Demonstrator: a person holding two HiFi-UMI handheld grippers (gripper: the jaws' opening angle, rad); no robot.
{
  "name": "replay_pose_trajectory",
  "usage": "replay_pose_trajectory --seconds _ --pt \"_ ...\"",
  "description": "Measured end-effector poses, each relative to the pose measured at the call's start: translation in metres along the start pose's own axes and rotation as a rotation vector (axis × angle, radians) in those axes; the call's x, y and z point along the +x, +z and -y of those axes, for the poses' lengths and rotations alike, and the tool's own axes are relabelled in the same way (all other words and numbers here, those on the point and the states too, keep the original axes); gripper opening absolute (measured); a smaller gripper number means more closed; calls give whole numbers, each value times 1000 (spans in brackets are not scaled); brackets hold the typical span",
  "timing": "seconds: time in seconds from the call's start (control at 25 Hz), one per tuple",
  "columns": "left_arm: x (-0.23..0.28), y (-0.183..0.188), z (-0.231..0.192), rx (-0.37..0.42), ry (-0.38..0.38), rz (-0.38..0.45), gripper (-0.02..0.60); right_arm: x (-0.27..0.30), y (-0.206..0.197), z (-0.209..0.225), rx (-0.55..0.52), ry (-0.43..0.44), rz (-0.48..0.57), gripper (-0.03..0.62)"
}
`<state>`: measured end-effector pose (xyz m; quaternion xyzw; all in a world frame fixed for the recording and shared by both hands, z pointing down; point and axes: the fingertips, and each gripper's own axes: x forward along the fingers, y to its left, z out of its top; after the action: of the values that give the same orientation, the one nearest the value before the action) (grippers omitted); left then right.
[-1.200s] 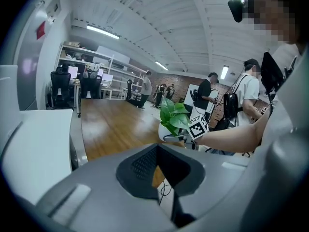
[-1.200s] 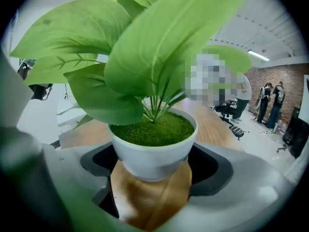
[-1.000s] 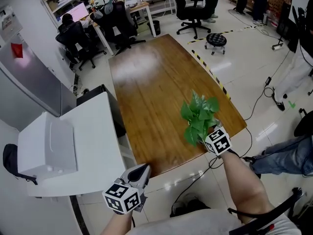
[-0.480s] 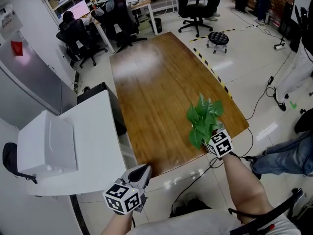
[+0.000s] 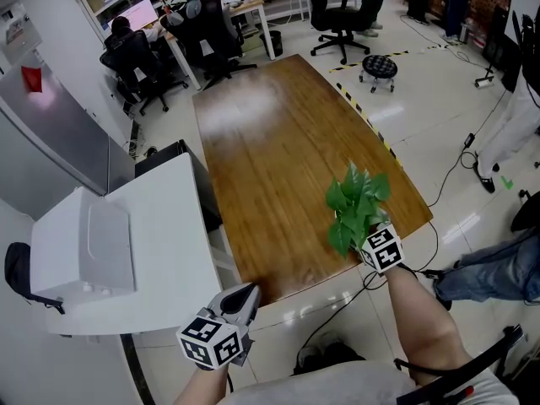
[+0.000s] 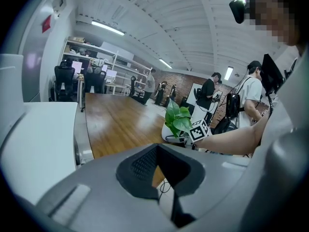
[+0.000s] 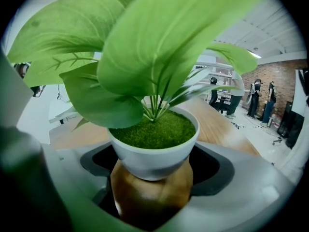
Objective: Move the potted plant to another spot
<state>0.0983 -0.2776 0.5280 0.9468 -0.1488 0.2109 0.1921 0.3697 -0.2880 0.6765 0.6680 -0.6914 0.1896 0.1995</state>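
A potted plant [image 5: 354,202] with broad green leaves in a white pot [image 7: 152,156] stands near the front right corner of the long wooden table [image 5: 270,142]. My right gripper [image 5: 358,236] reaches it from the table's front edge. In the right gripper view the pot sits between the black pads, my right gripper [image 7: 152,175] shut on its sides. Whether the pot's base touches the wood I cannot tell. My left gripper [image 5: 245,294] hangs shut and empty off the table's front left, over the floor. From the left gripper view [image 6: 157,164] the plant [image 6: 177,121] shows far right.
A white desk [image 5: 160,243] with a white box [image 5: 84,251] stands left of the table. Office chairs [image 5: 333,11] and a round stool [image 5: 372,67] are beyond its far end. Cables lie on the floor at right, near a seated person's legs [image 5: 494,268].
The plant and my right gripper have shifted slightly to the right along the table's front corner. My left gripper has stayed where it was.
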Motion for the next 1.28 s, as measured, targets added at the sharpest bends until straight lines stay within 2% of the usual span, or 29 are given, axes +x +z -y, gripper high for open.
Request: replay_pose_trajectory --seconds 0.04,0.08,0.28,0.72,0.88,1.04,1.2,1.28 --pt "-1 -1 -1 -1 1 0 -3 1 -3 -1 6 3 -9 459" --pt "-2 -2 -2 -2 1 0 -3 2 -5 -2 12 5 -13 501" --pt "-10 -2 -7 -5 7 5 -3 0 -2 0 49 -21 13 506" --pt "-30 0 2 18 -27 34 -3 -38 -9 8 36 -103 9 515" --pt "-43 1 6 28 -49 52 -3 -71 -6 -1 33 -142 22 440" --pt "-57 0 12 32 -71 74 -3 -114 -1 -19 45 -170 54 318" --pt "-63 -4 22 33 -99 85 -3 -161 4 -40 80 -181 115 168" --pt "-67 -5 27 30 -107 91 -3 -179 17 -56 74 -170 158 130"
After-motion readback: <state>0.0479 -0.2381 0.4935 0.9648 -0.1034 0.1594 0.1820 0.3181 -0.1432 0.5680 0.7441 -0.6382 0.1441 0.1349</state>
